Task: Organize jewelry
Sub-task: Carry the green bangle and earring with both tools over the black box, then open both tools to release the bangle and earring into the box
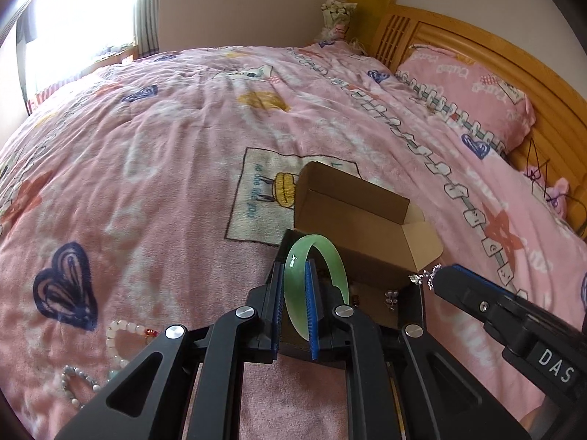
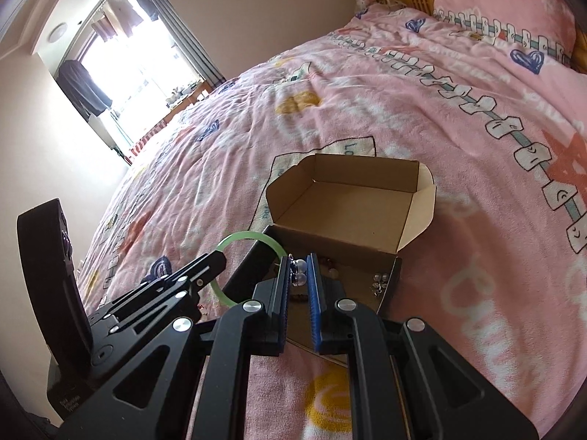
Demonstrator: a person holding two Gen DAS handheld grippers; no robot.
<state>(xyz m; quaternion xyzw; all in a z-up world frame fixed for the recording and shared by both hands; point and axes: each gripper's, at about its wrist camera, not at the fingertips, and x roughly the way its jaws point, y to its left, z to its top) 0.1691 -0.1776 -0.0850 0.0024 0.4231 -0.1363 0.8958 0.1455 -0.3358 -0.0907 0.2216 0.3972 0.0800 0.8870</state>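
While the box sits open on the pink blanket, the left gripper is clamped on a green bangle: the ring stands on edge, one side of it pinched between the blue pads, its top arching above the fingertips and its far side curving toward the box, over the box's near edge. The right gripper is nearly closed on a small beaded piece, two pale round beads and a dark bit showing at the fingertips, just above the box's near compartment.

On the right gripper's body, seen from the left wrist, white letters read "DAS". Writing on the blanket and the pillow is too blurred to read with certainty.

Only the left wrist view shows two bead bracelets lying on the blanket left of the box, near the left gripper's base, and the sparkly end of the held piece at the right gripper's tip. Only the right wrist view shows the box's floor, more small jewelry in the near compartment, and the bangle as a full hoop beside the box's left corner
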